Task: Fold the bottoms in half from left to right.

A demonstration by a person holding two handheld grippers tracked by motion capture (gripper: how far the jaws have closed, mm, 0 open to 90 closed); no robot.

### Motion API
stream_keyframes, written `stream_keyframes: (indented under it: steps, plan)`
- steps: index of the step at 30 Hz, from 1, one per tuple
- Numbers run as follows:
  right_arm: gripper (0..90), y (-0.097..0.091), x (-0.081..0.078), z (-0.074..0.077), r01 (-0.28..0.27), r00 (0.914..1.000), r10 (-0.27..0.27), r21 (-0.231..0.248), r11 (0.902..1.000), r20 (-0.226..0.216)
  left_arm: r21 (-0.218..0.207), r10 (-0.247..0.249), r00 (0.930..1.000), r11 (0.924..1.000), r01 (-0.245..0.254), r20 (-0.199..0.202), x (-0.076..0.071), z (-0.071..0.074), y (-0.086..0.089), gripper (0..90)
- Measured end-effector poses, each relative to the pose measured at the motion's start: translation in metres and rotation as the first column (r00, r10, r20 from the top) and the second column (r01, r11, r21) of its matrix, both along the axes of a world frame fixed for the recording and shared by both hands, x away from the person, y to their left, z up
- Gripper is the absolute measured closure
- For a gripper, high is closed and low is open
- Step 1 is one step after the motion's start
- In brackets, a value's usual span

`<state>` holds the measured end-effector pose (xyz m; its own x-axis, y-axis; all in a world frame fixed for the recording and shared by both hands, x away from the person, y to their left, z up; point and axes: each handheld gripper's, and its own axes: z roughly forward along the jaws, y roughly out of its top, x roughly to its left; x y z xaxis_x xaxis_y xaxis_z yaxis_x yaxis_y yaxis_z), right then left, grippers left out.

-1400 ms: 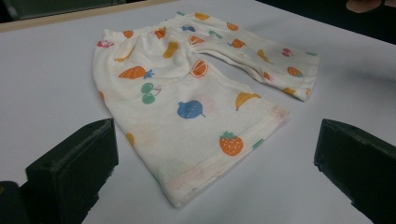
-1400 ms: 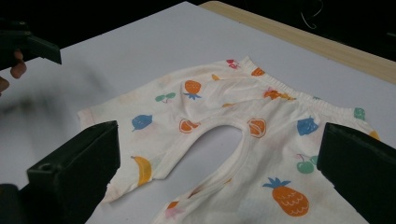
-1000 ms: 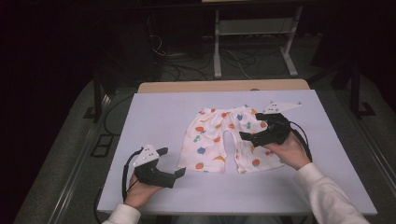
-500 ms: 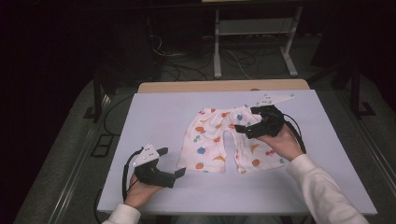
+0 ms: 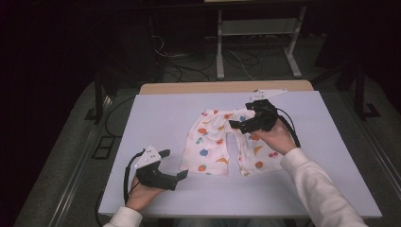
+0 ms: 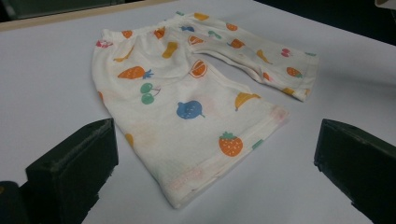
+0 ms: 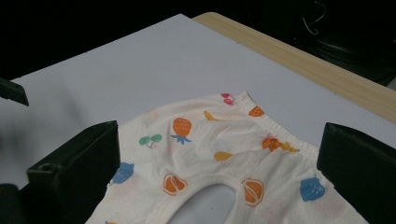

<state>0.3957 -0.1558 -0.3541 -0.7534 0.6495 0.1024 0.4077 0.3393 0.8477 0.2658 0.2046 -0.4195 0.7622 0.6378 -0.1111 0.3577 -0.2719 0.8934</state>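
Between the black jaws of the right gripper (image 5: 243, 124) lie cream shorts (image 5: 220, 146) printed with orange strawberries, carrots and citrus slices, blue berries, green cherries and yellow bananas. Under them is a pale lilac-white table (image 5: 161, 118); beyond the gripper runs its tan wooden edge (image 7: 299, 56).

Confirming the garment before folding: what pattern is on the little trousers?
Cream trousers printed with colourful fruit and vegetables; clearest in the left gripper view.
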Motion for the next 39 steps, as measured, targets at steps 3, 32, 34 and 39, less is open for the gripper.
stream_keyframes:
  steps: [3, 32, 34, 39]
  plan:
    - [0.0, 0.003, 0.005, 0.000, 0.001, 1.0000, -0.001, 0.001, 1.0000, -0.004, -0.002, -0.001, 1.0000, 1.0000, 0.001, 0.000, 0.000, 0.000, 0.000, 0.0]
    - [0.0, 0.024, 0.053, -0.003, 0.055, 0.9984, -0.055, 0.021, 0.9982, -0.009, -0.017, 0.004, 1.0000, 0.9998, -0.005, -0.006, 0.000, 0.000, 0.002, 0.0]
    - [0.0, 0.026, 0.057, -0.003, 0.059, 0.9982, -0.058, 0.020, 0.9981, -0.009, -0.016, 0.004, 1.0000, 0.9999, -0.004, -0.006, 0.000, 0.000, 0.002, 0.0]
    - [0.0, 0.034, 0.064, -0.006, 0.065, 0.9979, -0.065, 0.026, 0.9975, -0.005, -0.019, 0.003, 1.0000, 0.9998, -0.003, -0.008, 0.000, 0.000, 0.002, 0.0]
